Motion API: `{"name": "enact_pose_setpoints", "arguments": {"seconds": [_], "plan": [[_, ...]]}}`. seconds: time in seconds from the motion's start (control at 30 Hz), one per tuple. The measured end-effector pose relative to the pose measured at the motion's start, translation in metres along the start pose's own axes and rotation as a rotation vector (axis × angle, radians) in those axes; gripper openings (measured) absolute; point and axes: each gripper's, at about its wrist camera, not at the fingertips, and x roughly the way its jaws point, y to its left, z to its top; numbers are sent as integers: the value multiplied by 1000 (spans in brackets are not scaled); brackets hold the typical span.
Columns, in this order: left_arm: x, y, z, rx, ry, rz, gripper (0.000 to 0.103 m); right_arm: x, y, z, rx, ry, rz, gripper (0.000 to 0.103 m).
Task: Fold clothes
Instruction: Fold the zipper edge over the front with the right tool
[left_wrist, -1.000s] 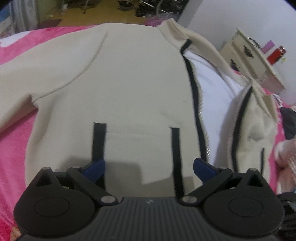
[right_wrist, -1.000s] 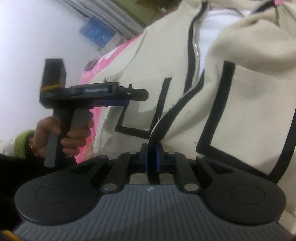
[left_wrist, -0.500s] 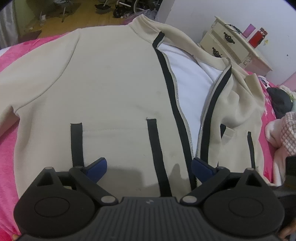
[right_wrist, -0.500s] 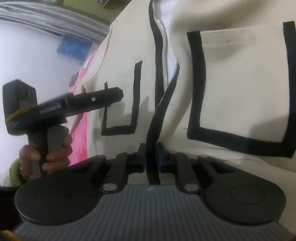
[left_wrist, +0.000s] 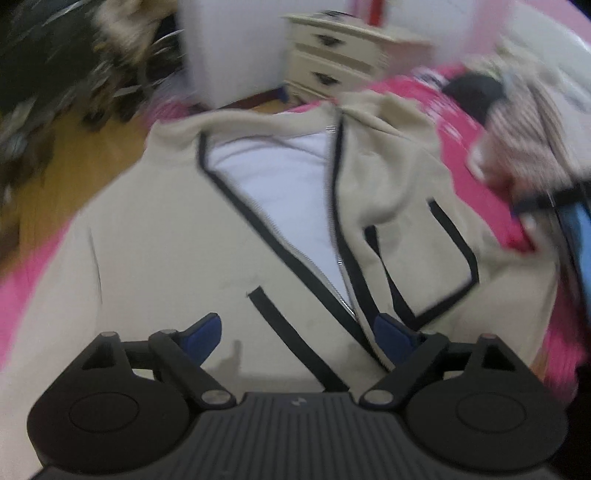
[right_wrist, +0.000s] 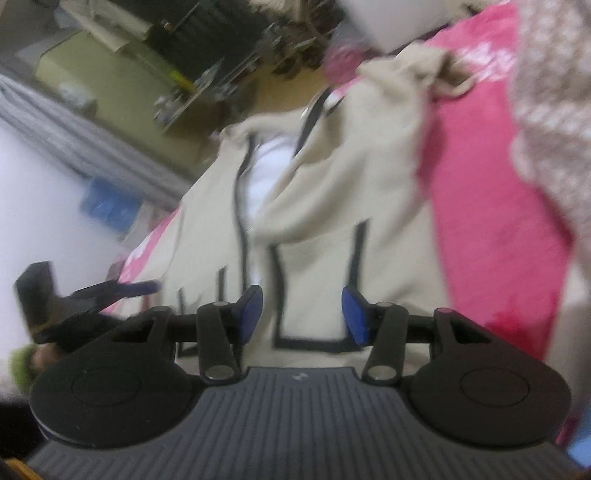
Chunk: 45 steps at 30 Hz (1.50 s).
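Right gripper (right_wrist: 302, 314): we see blue pads apart, jaws just been opening, nothing pinched; black-trimmed pocket (right_wrist: 317, 291) of beige jacket (right_wrist: 369, 184) shows in gap beyond, not gripped. Left gripper (left_wrist: 297, 332): pads spread wide, jaws just been closing slightly, nothing between; it hangs over hem near zipper (left_wrist: 332, 280). We note jacket lying face up on pink bedspread (left_wrist: 465, 147), front open, white lining (left_wrist: 280, 173) exposed. Cream drawer chest (left_wrist: 340, 62) beyond collar. Both views blurred.

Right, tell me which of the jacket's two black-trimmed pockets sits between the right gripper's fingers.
The pocket beside the pink bedspread, right of the zipper. The right gripper frames it, open; the other pocket lies beyond the zipper.
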Motion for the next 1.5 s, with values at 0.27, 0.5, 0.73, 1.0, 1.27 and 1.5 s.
{"name": "enact_pose_setpoints", "arguments": {"seconds": [0.27, 0.5, 0.73, 1.0, 1.27, 1.5], "plan": [[28, -40, 13, 204, 33, -44, 60, 9, -23, 19, 78, -68, -100, 47], [58, -34, 16, 19, -14, -51, 41, 56, 25, 90, -81, -38, -77, 50], [77, -16, 25, -120, -7, -93, 37, 158, 43, 180, -14, 30, -89, 53], [104, -11, 30, -181, 30, -160, 39, 196, 48, 184, 4, 44, -95, 10], [107, 2, 26, -281, 29, -260, 39, 157, 100, 167, -48, -76, 294, 9], [101, 17, 16, -387, 14, -316, 24, 222, 123, 170, -100, -26, 220, 9]]}}
